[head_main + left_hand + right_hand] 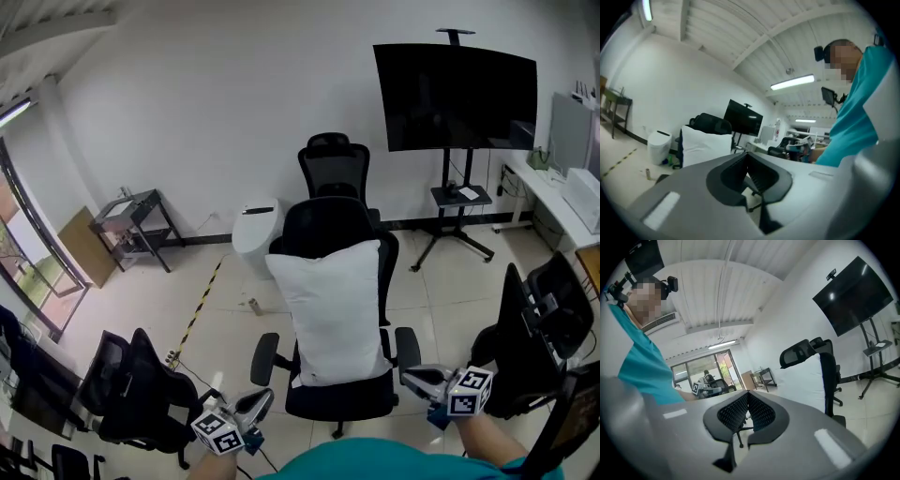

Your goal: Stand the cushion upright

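Note:
A white cushion [336,314] stands upright on the seat of a black office chair [339,394] and leans against its backrest. My left gripper [257,405] is low at the left, short of the chair's left armrest, shut with nothing in it. My right gripper [413,378] is by the chair's right armrest, also shut and empty. In the left gripper view the pads [749,169] meet, with the cushion [704,145] beyond them to the left. In the right gripper view the mesh pads [747,398] touch each other, and the cushion [802,379] shows to the right.
A second black chair [334,167] stands behind the first, next to a white bin [255,232]. More black chairs stand at the left [141,384] and the right [530,328]. A dark screen on a stand [457,98], a metal shelf [134,225] and a desk [562,202] line the room's edges.

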Available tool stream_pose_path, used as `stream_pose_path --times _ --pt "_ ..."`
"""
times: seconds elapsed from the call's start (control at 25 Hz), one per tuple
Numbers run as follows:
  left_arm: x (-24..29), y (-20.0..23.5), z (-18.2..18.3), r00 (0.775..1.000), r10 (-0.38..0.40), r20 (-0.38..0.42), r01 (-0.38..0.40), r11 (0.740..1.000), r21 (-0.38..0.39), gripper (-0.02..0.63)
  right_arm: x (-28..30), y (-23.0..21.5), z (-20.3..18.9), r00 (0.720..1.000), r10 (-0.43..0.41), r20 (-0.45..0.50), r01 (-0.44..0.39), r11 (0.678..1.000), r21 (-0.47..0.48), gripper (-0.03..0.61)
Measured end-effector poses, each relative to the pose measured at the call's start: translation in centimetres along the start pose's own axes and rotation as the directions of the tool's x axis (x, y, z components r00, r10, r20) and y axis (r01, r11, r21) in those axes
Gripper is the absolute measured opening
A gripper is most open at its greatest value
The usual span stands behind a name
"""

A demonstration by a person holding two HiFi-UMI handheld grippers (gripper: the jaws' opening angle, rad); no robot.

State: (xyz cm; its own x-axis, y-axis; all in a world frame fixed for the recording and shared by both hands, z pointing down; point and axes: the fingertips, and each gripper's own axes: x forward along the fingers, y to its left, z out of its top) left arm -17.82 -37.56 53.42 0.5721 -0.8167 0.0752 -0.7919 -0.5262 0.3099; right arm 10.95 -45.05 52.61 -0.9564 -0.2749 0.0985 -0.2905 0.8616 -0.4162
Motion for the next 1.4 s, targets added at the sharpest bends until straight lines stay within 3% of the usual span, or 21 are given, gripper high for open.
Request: stream_pose_path --times 0.08,0.16,0.36,0.48,0.64,0.76,0.96,1.24,1.4 --pt "-2.9 -2.4 -0.9 0.995 -0.098 0.033 0.1 0.993 -0.061 0.011 0.8 3.3 -1.0 1.0 -0.003 -0.001 0.003 1.0 -0.008 0.003" --pt "-5.9 -4.2 -2.0 0.984 -0.177 0.018 0.178 0.981 -0.076 0.011 1.4 7.2 -2.4 1.0 -0.017 0.006 0.017 1.0 -0.011 0.003" --pt "-14.2 -6.5 -4.1 0.955 -0.297 -0.002 0.295 0.951 -0.095 0.011 2.4 17.7 -9.2 0.998 -0.057 -0.001 0.057 0.998 0.025 0.003" --pt "-17.9 -7.3 -4.5 0.957 -0.289 0.002 0.287 0.952 -0.106 0.011 1.7 22.7 -11.6 0.996 -0.089 -0.018 0.09 0.996 0.023 0.003" --pt "-21.1 -8.6 -5.3 0.983 -0.183 -0.003 0.181 0.976 -0.117 0.011 -1.9 27.0 -11.6 0.99 -0.141 0.024 0.141 0.99 -0.028 0.003" --pt "-23.0 -11.1 -6.3 0.991 -0.135 0.004 0.134 0.98 -0.149 0.011 -5.8 29.3 -12.3 0.984 -0.167 0.061 0.169 0.984 -0.046 0.003" --pt "-25.2 -19.4 -8.8 0.993 -0.12 0.01 0.12 0.98 -0.157 0.011 -12.8 33.8 -15.5 0.986 -0.148 0.083 0.152 0.987 -0.055 0.003" --pt "-25.9 -33.1 -14.7 0.989 -0.142 -0.032 0.134 0.973 -0.189 0.011 -23.9 39.9 -22.3 0.99 -0.137 0.026 0.138 0.989 -0.05 0.003" --pt "-27.4 -38.3 -15.9 0.978 -0.187 -0.095 0.174 0.977 -0.125 0.011 -26.0 42.5 -23.4 0.992 -0.115 0.057 0.117 0.993 -0.022 0.003"
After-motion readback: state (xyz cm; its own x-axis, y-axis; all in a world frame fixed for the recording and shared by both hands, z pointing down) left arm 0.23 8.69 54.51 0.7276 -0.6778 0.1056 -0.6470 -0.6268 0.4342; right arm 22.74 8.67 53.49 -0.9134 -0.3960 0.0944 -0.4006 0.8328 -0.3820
